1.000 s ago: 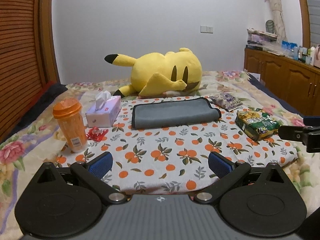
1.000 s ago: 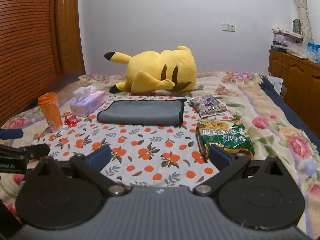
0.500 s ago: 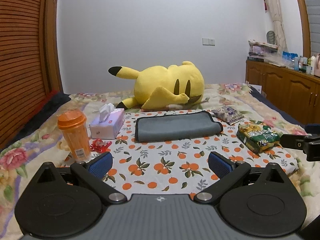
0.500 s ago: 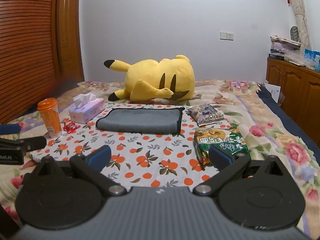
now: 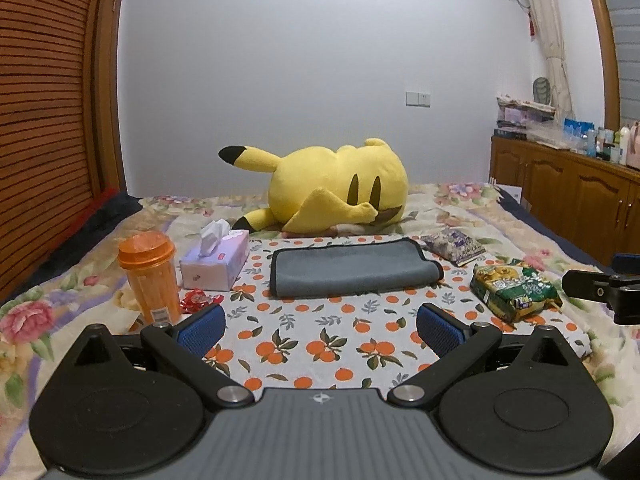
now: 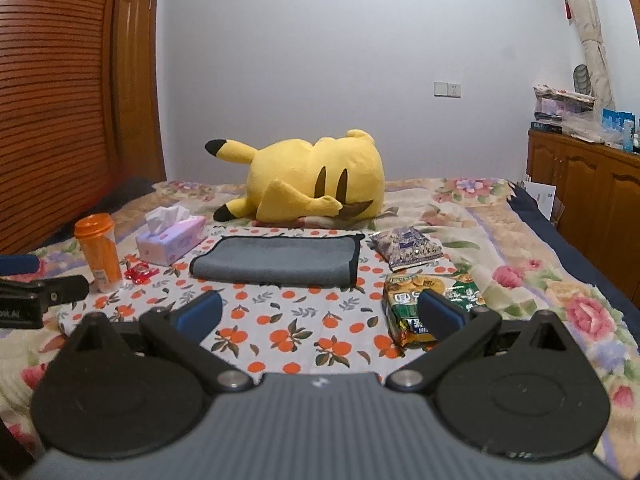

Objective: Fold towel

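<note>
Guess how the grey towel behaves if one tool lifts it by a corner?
Likely floppy: the grey towel lies flat and already doubled over on the orange-print cloth, so layers would probably peel apart and drape. Its plush-looking pile suggests it grips rather than slips. Looks light; pushing it would probably bunch the cloth underneath.

Ahead of our jaws, the grey towel [image 5: 354, 270] looks soft, matt and napped with a darker stitched edge. It lies on thin printed cloth [image 5: 320, 344]. Left of them, the orange cup [image 5: 149, 276] looks like translucent plastic. Right, the snack bag [image 5: 514, 288] is glossy, crinkled film. The yellow toy [image 5: 336, 186] is plush.
</note>
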Demonstrator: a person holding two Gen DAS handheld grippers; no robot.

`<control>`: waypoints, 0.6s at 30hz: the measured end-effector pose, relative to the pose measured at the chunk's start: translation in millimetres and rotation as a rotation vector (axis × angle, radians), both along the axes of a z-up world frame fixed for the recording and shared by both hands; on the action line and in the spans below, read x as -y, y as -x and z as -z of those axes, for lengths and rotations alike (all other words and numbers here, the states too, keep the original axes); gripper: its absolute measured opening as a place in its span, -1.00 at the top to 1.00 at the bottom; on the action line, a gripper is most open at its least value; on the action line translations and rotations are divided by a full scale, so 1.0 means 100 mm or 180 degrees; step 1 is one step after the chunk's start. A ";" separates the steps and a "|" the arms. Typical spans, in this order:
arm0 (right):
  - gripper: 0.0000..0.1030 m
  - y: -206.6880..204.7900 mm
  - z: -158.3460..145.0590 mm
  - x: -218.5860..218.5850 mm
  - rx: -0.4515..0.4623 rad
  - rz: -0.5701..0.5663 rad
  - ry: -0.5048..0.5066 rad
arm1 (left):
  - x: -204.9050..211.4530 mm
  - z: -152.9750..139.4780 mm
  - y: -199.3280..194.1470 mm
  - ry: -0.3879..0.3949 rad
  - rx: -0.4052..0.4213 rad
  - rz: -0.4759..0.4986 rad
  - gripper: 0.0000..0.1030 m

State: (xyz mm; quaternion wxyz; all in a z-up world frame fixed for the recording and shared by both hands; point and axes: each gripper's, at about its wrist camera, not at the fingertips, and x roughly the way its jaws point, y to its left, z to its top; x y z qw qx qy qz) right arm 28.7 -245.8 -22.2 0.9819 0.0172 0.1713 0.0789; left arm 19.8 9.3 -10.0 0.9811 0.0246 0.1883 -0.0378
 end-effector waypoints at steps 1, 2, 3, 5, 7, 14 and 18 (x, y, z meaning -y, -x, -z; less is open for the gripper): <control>-1.00 0.00 0.00 0.00 0.0013 0.0006 -0.0005 | 0.00 -0.01 0.00 0.0005 0.0012 -0.0001 -1.00; -1.00 0.00 0.00 0.01 0.0024 0.0010 -0.0010 | 0.00 -0.01 0.01 0.0007 0.0023 -0.0001 -1.00; -1.00 0.01 -0.01 0.01 0.0035 0.0014 -0.0014 | 0.00 -0.02 0.01 0.0007 0.0033 -0.0005 -1.00; -1.00 0.02 -0.01 0.01 0.0062 0.0025 -0.0017 | 0.00 -0.02 0.02 0.0019 0.0049 -0.0005 -1.00; -1.00 0.03 -0.02 0.02 0.0092 0.0034 -0.0022 | -0.01 -0.02 0.02 0.0026 0.0063 -0.0009 -1.00; -1.00 0.03 -0.02 0.03 0.0108 0.0041 -0.0031 | -0.01 -0.02 0.02 0.0016 0.0070 -0.0010 -1.00; -1.00 0.03 -0.02 0.03 0.0108 0.0044 -0.0032 | -0.01 -0.02 0.02 0.0015 0.0068 -0.0010 -1.00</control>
